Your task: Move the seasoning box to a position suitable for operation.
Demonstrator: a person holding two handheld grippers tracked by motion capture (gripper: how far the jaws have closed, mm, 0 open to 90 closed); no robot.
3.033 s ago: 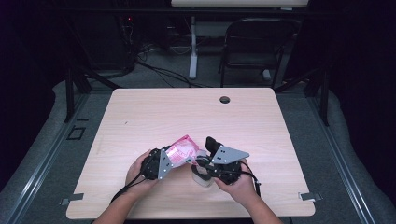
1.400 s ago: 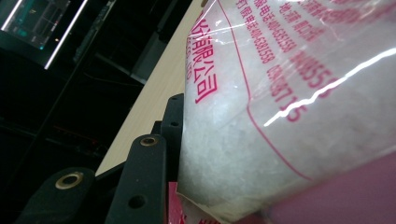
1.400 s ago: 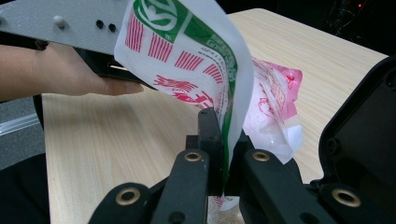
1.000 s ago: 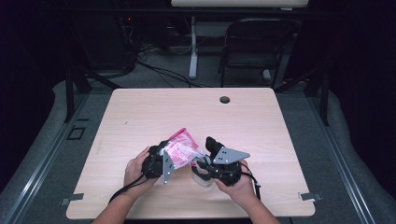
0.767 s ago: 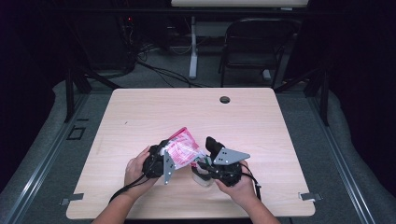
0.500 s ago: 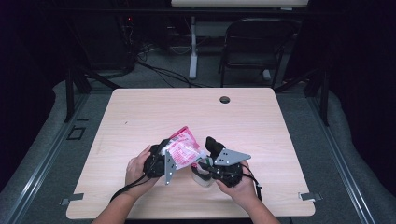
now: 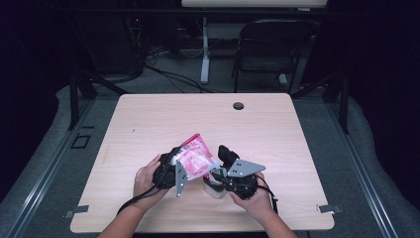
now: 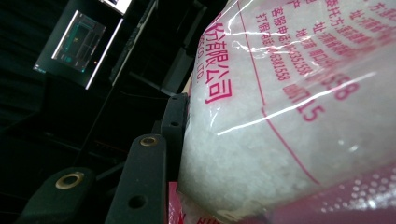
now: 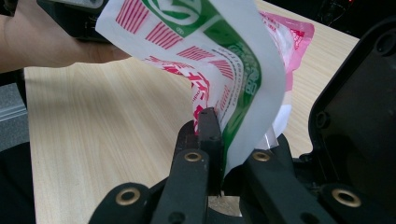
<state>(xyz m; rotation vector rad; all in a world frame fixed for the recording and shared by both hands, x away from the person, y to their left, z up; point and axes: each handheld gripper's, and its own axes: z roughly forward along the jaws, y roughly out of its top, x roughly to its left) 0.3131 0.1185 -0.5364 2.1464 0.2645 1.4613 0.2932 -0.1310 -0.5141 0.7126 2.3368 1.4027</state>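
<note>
A pink-and-white plastic bag (image 7: 194, 157) of white granules hangs just above the table's front middle, between both grippers. My left gripper (image 7: 179, 168) is shut on the bag's full body; in the left gripper view the bag (image 8: 289, 116) presses against one black finger (image 8: 173, 123) and hides the other. My right gripper (image 7: 216, 173) is shut on the bag's thin edge. In the right gripper view its tips (image 9: 212, 122) pinch the folded film (image 9: 224, 56) with green and red print. A small clear cup (image 7: 214, 188) stands under the bag.
The light wooden table (image 7: 277, 134) has a dark cable hole (image 7: 238, 105) near its far edge. A folding chair (image 7: 270, 49) and cables stand on the floor beyond. The hand with the left gripper (image 9: 51, 46) is seen in the right gripper view.
Since three seconds ago the left gripper has tipped the bag slightly upward. Over the last second nothing has visibly moved.
</note>
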